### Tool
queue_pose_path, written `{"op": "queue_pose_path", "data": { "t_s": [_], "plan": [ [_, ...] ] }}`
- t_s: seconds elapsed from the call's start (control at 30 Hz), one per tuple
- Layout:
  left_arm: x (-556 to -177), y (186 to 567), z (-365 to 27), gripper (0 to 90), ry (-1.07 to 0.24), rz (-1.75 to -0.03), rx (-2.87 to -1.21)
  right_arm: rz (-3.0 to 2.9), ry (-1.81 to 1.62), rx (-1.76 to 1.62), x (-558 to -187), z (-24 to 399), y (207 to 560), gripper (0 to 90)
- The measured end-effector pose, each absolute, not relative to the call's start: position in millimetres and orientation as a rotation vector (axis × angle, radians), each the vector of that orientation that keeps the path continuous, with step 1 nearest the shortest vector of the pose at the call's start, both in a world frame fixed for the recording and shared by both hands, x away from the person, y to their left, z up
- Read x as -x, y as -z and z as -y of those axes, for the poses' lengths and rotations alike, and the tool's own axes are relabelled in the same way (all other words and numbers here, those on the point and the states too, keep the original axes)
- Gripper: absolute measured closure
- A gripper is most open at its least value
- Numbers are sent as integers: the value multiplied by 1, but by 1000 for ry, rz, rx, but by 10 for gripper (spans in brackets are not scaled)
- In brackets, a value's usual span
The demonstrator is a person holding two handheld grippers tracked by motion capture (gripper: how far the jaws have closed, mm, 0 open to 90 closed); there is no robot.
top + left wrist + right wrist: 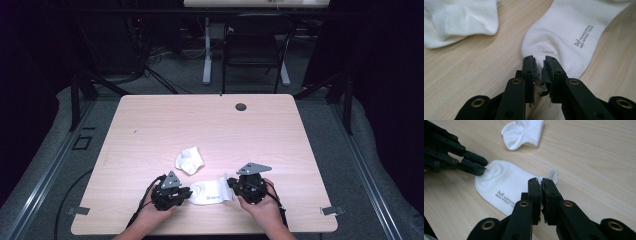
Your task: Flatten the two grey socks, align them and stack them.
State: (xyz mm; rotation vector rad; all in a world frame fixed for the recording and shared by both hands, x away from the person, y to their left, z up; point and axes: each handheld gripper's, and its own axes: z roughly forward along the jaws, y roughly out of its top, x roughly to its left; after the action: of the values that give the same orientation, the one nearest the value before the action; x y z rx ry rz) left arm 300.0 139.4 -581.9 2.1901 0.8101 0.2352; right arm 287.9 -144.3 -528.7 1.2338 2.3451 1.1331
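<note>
Near the table's (150,120) front edge, both tongs pinch a flat sock (210,192): left tongs (539,65) its toe; right tongs (541,185) its cuff.

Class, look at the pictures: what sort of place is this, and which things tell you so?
Probably a lab or recording workspace: a bare wooden table ringed by dark curtains, cables trailing on grey carpet, and a desk frame behind.

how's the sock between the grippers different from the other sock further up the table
The near sock lies flat and stretched out, while the far sock sits crumpled in a small heap. The near sock is pinched at both ends by the left gripper and right gripper; the far sock lies free. Grey printed lettering shows on the near sock, none on the far sock. Both are white, on the table.
</note>
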Motion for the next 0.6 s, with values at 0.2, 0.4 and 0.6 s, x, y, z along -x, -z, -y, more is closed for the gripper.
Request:
{"op": "queue_pose_path", "data": {
  "t_s": [0.2,0.4,0.6],
  "plan": [
    [-300,582,-140,786,-235,-812,-2193,-2381,-1061,-1297,-288,152,545,851],
    [-300,581,-141,780,-242,-821,-2195,-2346,-1031,-1340,-289,160,551,780],
    [-301,579,-141,758,-231,-841,-2184,-2286,-1158,-1279,-286,159,541,772]
  ]
}}
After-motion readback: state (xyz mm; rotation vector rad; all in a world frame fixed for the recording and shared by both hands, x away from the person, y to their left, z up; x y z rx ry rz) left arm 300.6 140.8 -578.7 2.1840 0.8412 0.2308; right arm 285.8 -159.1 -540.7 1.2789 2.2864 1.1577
